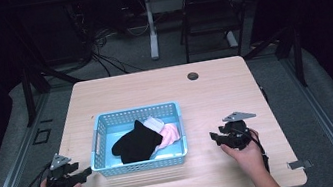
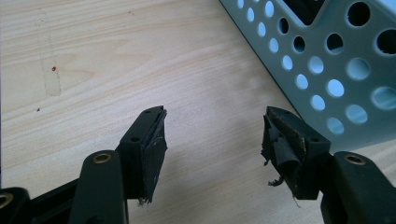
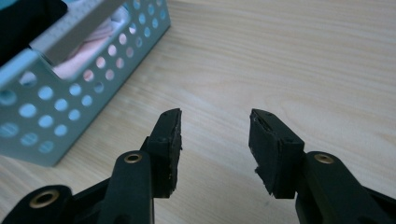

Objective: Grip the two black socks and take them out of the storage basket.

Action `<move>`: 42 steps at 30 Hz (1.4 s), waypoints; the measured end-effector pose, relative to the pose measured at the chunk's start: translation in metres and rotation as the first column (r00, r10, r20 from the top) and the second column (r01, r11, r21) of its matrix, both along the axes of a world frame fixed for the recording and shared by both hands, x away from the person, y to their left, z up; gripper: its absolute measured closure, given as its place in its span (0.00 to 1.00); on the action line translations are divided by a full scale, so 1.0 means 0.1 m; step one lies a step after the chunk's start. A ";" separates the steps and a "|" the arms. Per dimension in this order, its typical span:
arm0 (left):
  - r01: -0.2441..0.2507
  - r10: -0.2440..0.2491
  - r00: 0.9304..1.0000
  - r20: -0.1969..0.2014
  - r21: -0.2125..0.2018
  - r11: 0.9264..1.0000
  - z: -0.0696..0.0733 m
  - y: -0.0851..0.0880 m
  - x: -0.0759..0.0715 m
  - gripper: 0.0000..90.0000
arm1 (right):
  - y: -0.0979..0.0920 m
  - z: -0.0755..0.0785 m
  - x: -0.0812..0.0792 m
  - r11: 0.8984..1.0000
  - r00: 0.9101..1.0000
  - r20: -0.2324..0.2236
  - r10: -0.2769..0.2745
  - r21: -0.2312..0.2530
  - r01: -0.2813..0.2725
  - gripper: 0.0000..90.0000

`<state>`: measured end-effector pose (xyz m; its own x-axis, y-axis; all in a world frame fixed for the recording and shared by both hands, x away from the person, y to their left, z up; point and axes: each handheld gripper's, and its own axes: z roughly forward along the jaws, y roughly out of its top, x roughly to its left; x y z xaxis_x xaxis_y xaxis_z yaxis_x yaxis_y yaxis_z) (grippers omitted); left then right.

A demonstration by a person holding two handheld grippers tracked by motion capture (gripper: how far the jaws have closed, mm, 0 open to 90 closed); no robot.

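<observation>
A light blue perforated basket [image 1: 98, 134] sits on the wooden table, holding a black sock [image 1: 134, 143], a pink sock [image 1: 171, 134] and a white one [image 1: 154, 123]. My left gripper [image 1: 86, 173] rests on the table just left of the basket's near corner, open and empty. In the left gripper view the gripper [image 2: 215, 135] has its jaws apart over bare wood, the basket wall [image 2: 327, 65] at the right. My right gripper [image 1: 213, 138] lies right of the basket, open and empty. The right gripper view shows this gripper [image 3: 215, 135] with the basket corner [image 3: 51, 107] at the left.
The table [image 1: 214, 91] has a dark round grommet [image 1: 192, 76] near its far edge. A black chair [image 1: 214, 10] and a table leg [image 1: 150, 25] stand on the floor beyond. A small metal bracket [image 1: 299, 164] lies at the near right table corner.
</observation>
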<state>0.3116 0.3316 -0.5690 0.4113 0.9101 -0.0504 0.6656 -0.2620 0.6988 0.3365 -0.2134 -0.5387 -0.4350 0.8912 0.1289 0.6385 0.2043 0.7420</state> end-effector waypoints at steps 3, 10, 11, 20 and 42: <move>-0.002 0.002 1.000 -0.006 0.002 1.000 -0.01 0.00 0.01 0.44 | 0.06 0.15 0.05 1.000 1.000 0.003 0.023 -0.003 -0.023 0.60; 0.004 -0.004 1.000 0.003 0.000 1.000 0.01 0.00 -0.01 0.44 | 0.30 0.53 0.18 0.996 0.995 0.049 0.091 -0.017 -0.091 0.59; 0.003 -0.003 1.000 0.004 -0.002 1.000 0.02 0.00 -0.02 0.44 | 0.34 0.59 0.22 0.993 0.992 0.049 0.117 -0.014 -0.117 0.59; 0.007 -0.007 1.000 0.013 -0.007 1.000 0.03 0.00 -0.03 0.44 | 0.81 0.81 0.47 0.966 0.970 0.017 0.242 -0.096 -0.239 0.57; 0.021 -0.020 0.999 0.025 -0.024 1.000 0.07 0.00 -0.04 0.44 | 2.02 0.63 1.04 0.879 0.882 -0.220 0.417 -0.150 -0.453 0.80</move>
